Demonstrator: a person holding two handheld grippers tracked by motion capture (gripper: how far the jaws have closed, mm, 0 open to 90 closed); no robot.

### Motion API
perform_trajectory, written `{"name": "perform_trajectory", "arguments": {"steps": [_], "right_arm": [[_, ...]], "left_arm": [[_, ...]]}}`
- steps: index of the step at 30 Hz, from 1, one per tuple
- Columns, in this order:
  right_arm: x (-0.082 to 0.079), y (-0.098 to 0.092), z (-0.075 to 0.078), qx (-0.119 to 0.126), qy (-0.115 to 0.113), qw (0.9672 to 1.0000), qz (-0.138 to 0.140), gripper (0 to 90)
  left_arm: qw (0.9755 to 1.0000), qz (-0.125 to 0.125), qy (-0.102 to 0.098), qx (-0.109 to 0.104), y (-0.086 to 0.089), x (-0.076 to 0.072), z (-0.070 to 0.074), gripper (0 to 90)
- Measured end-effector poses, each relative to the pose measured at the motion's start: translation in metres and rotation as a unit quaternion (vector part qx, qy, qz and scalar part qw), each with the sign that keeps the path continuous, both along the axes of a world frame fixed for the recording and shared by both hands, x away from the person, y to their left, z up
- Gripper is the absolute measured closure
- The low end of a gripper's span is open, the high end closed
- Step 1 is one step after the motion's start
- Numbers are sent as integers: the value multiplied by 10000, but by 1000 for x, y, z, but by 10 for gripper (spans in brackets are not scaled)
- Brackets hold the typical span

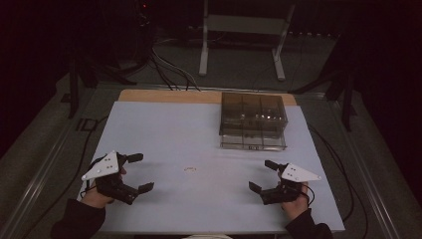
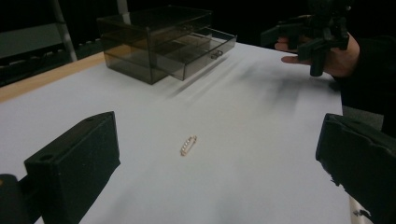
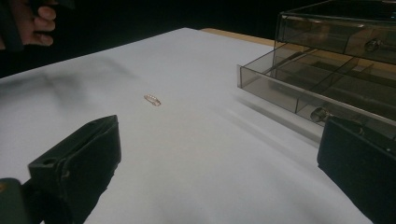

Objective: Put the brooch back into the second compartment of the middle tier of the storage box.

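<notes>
A small gold hair clip (image 1: 190, 169) (image 2: 188, 145) (image 3: 152, 100) lies flat on the white table top, midway between the two grippers. At the back right stands a smoky clear drawer box (image 1: 253, 119) (image 2: 159, 39) (image 3: 336, 60), its bottom drawer (image 1: 253, 141) (image 3: 299, 93) pulled out toward me. My left gripper (image 1: 140, 173) (image 2: 219, 163) rests near the front left edge, open and holding nothing. Opposite it, near the front right, is my right gripper (image 1: 262, 176) (image 3: 219, 163), open too, with nothing between its jaws.
The white sheet (image 1: 164, 129) covers a wooden table whose bare strip (image 1: 164, 95) shows at the back. Beyond it stand a white metal frame (image 1: 244, 35) and floor cables (image 1: 166, 67). The surroundings are dark.
</notes>
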State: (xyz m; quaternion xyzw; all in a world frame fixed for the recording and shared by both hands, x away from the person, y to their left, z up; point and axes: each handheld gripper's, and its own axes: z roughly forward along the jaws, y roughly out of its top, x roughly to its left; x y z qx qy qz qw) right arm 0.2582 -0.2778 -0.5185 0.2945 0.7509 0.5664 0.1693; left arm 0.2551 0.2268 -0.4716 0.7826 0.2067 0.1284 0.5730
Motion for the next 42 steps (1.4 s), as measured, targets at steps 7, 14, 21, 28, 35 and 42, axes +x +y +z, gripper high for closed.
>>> {"name": "perform_trajectory", "arguments": {"steps": [7, 14, 21, 28, 35, 42], "right_arm": [[0, 0, 0, 16, 9, 10000, 14, 0], [1, 0, 0, 41, 49, 10000, 25, 0], [1, 0, -1, 63, 62, 10000, 33, 0], [1, -1, -1, 77, 63, 9999, 41, 0], [1, -1, -1, 80, 64, 9999, 45, 0], [1, -1, -1, 73, 66, 9999, 50, 0]], "left_arm": [[10000, 36, -50, 5, -3, 9, 11, 6], [10000, -34, -55, 18, -11, 22, 22, 6], [9997, -204, -58, 121, -26, 33, 25, 6], [9991, -371, 20, 180, -42, 45, 22, 6], [9988, -437, 101, 212, -53, 54, 17, 6], [9983, -484, 215, 228, -63, 63, 7, 6]]}}
